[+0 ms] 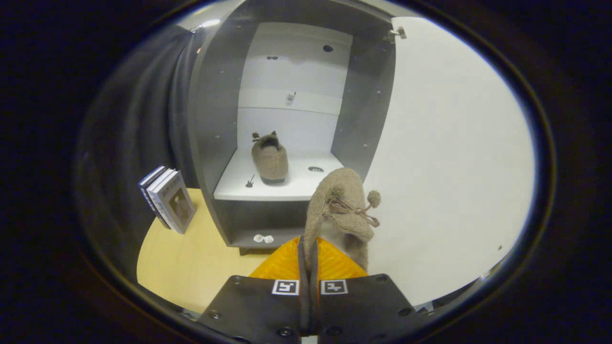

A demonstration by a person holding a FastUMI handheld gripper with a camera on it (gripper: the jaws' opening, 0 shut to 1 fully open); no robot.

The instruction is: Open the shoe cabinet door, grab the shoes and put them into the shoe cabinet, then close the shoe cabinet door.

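The grey shoe cabinet (213, 119) stands open just ahead, its white door (449, 157) swung wide to the right. One tan fuzzy slipper (270, 158) rests on the white shelf (291, 184) inside, toe pointing inward. My gripper (309, 260) is shut on the second tan slipper (340, 205), pinching its rim between the fingers. That slipper hangs in the air in front of the shelf's right end, its pom-pom lace dangling on the right side.
A yellow wooden table (191, 263) carries the cabinet. Two books (168, 198) lean upright left of the cabinet against the dark cloth wall. A lower shelf of the cabinet holds small white bits (263, 238).
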